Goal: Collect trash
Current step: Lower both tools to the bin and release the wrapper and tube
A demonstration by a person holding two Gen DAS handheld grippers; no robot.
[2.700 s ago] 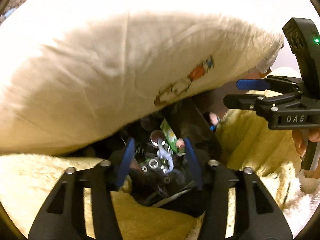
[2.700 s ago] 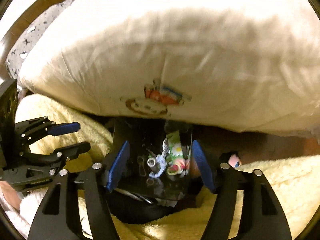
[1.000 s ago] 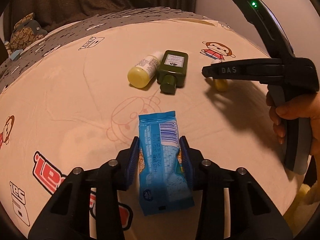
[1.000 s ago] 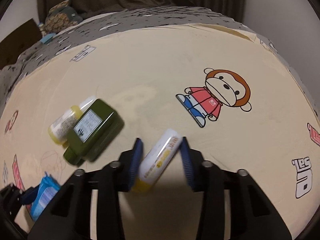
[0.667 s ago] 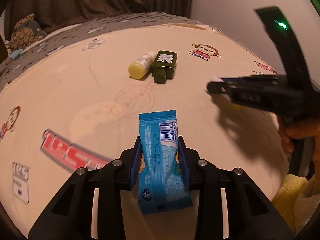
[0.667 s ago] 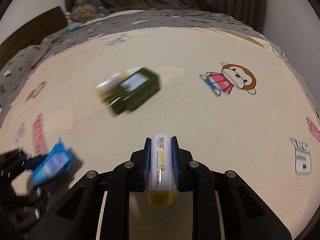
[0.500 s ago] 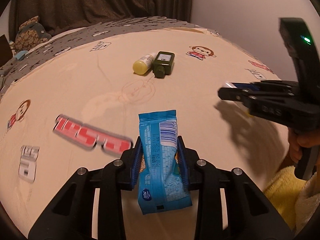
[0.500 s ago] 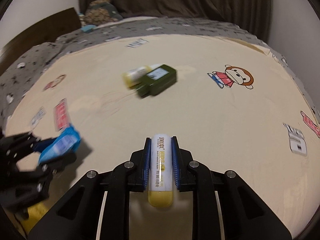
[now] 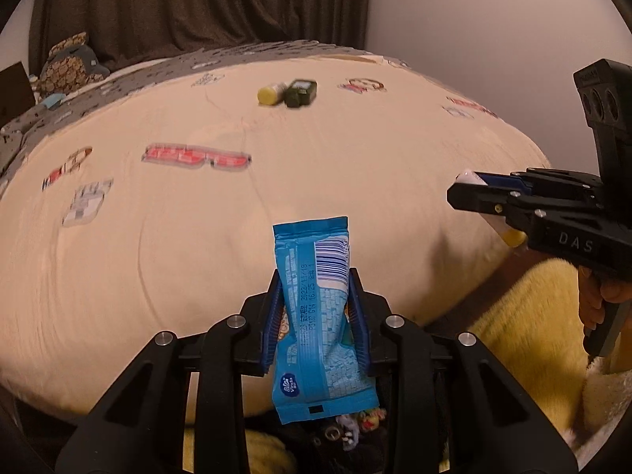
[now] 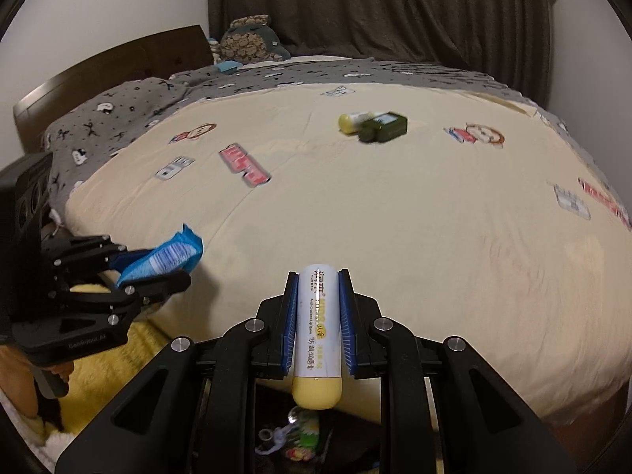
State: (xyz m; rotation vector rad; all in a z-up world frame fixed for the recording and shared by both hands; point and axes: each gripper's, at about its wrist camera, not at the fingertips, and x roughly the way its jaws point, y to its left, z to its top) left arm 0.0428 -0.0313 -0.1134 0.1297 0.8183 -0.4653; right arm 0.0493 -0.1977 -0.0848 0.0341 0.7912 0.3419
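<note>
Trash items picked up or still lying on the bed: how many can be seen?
4. Blue wrapper in the left gripper; white-and-yellow tube in the right gripper; yellow bottle and green bottle touching, far across the bed. More may be hidden.

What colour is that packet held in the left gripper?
Bright blue packet with a white barcode; clearest in the left wrist view.

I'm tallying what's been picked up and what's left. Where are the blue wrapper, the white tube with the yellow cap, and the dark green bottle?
blue wrapper (image 9: 316, 316): left wrist view, middle of its printed back.
white tube (image 10: 319, 324): right wrist view, white body.
dark green bottle (image 10: 385, 126): right wrist view, its side.
</note>
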